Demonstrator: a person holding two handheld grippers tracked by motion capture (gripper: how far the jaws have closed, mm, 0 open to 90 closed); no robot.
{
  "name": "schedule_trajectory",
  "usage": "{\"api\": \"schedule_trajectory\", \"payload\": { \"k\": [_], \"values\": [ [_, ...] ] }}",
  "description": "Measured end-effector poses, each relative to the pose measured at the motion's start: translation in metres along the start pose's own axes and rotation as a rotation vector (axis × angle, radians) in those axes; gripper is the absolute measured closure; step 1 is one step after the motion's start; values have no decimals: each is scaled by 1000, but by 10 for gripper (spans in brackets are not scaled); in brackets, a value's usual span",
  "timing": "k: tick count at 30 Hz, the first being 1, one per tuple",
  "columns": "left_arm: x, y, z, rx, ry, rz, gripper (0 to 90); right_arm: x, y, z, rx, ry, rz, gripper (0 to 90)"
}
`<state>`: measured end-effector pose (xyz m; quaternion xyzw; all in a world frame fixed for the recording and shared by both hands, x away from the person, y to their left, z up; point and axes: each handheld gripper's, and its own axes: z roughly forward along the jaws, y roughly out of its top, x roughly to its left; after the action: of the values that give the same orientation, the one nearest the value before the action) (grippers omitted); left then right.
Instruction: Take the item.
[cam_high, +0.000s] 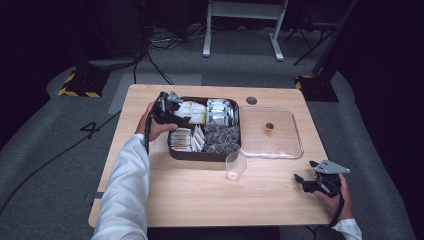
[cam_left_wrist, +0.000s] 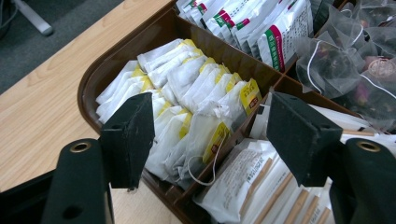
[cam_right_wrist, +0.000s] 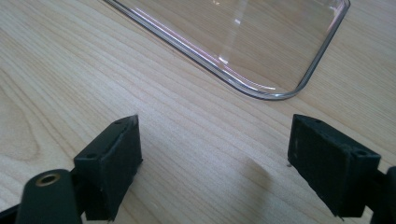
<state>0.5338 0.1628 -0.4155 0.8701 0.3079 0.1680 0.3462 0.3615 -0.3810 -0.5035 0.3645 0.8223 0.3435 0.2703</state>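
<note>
A: What is the biggest thing in front of you?

B: The wooden table (cam_high: 200, 200). Everything sits on it so you can reach it all from your side.

A: And on the table?

B: A brown box (cam_high: 205, 156) with walls inside that split it into parts. Beside it on the right lies a clear lid (cam_high: 295, 150), probably taken off so you can get into the box. A clear cup (cam_high: 235, 166) stands just in front of the box, and it looks empty.

A: What is in the box?

B: Lots of little bags. The part near your left hand holds white tea bags with yellow tags (cam_left_wrist: 196, 98). The part next to it holds white packets with brown stripes (cam_left_wrist: 252, 182). Farther back are packets with green and pink labels (cam_left_wrist: 275, 32), and see-through bags with dried flowers (cam_left_wrist: 345, 60).

A: What is your left gripper (cam_left_wrist: 210, 140) doing?

B: You hold it over the yellow-tag tea bags. Its jaws stand apart with a few bags showing between them, but they grip nothing yet. I think you aim to pick one up.

A: And your right gripper (cam_right_wrist: 215, 154)?

B: It rests low over bare table near the lid's corner, jaws wide apart, holding nothing. It seems to be waiting its turn.
</note>
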Motion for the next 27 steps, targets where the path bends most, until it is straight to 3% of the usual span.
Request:
{"api": "schedule_trajectory", "payload": {
  "k": [4, 12, 22, 27],
  "values": [
    [1, 2, 10, 21, -12, -13, 372, 0, 0, 0, -1, -1, -1, 177],
    [6, 5, 28, 60, 25, -27, 436, 0, 0, 0, -1, -2, -2, 177],
    [16, -4, 39, 94, 58, -52, 503, 0, 0, 0, -2, -4, -4, 177],
    [15, -5, 39, 74, 22, -49, 565, 0, 0, 0, -2, -4, -3, 178]
  ]
}}
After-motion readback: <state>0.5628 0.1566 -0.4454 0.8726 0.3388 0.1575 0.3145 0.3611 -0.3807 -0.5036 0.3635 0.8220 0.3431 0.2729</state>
